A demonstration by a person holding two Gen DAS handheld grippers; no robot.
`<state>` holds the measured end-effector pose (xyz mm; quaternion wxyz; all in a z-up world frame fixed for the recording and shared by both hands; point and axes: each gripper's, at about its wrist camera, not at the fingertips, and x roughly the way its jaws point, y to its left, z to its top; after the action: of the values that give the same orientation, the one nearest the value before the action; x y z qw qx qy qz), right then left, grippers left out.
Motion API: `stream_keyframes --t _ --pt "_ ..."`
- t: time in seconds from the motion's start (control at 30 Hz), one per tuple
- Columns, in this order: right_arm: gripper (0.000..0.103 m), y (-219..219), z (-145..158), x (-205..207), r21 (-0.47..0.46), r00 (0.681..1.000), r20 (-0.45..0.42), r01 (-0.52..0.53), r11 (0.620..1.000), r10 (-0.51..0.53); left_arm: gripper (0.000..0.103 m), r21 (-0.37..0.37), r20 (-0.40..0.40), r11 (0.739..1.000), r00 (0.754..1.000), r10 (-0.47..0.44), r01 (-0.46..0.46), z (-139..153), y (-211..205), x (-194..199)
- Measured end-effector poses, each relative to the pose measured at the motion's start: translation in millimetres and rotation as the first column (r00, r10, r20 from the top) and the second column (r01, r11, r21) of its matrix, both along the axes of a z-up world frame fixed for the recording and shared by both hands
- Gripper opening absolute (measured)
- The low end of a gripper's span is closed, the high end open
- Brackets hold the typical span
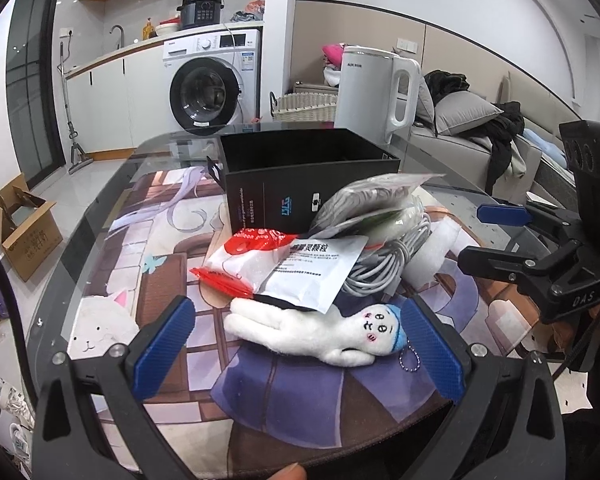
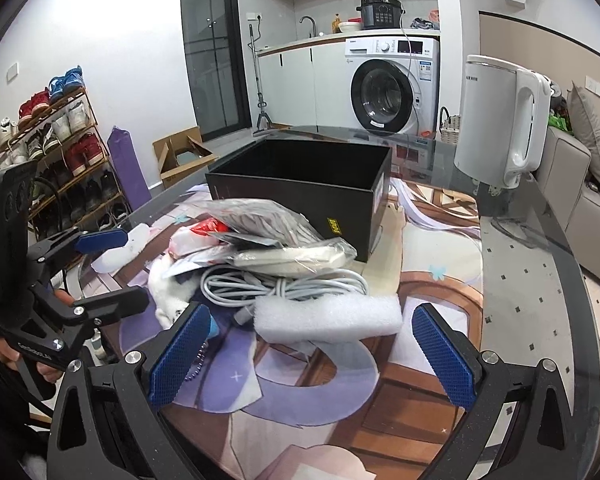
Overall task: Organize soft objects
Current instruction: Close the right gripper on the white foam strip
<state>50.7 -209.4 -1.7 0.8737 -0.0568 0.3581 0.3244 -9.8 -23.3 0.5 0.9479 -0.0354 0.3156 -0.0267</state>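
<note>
A white plush toy (image 1: 320,330) with a blue cap lies on the table between the open fingers of my left gripper (image 1: 300,350). Behind it lies a heap: a red-and-white packet (image 1: 244,260), a white printed pouch (image 1: 312,272), a coiled grey cable (image 1: 384,264) and a bagged grey item (image 1: 372,200). An open black box (image 1: 308,176) stands behind the heap. In the right wrist view my right gripper (image 2: 312,354) is open and empty, just in front of a white foam block (image 2: 328,316) beside the cable (image 2: 280,284). The box (image 2: 300,184) is beyond.
A white electric kettle (image 1: 376,92) stands at the table's far edge, right of the box. The glass table (image 2: 540,280) carries a printed mat. A sofa with cushions (image 1: 464,112) is to the right. A shoe rack (image 2: 60,152) and a cardboard box (image 2: 180,156) are on the floor.
</note>
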Motion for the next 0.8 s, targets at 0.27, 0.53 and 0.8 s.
stream_keyframes --t 0.27,0.53,0.8 --pt "0.102 1.6 -13.7 10.4 -0.023 0.999 -0.049 -0.008 1.000 0.006 0.103 0.020 -0.010 1.000 1.000 -0.008 0.008 -0.8 2.6 1.6" --pt "0.102 10.2 -25.6 19.5 -0.072 0.998 -0.068 -0.020 0.997 0.015 0.103 -0.007 -0.027 1.000 1.000 -0.008 0.008 -2.0 13.1 3.1" --pt "0.102 20.5 -32.6 30.8 -0.120 0.997 -0.076 -0.021 0.993 0.012 0.103 -0.020 -0.034 1.000 0.999 -0.010 0.010 -3.5 14.9 3.6"
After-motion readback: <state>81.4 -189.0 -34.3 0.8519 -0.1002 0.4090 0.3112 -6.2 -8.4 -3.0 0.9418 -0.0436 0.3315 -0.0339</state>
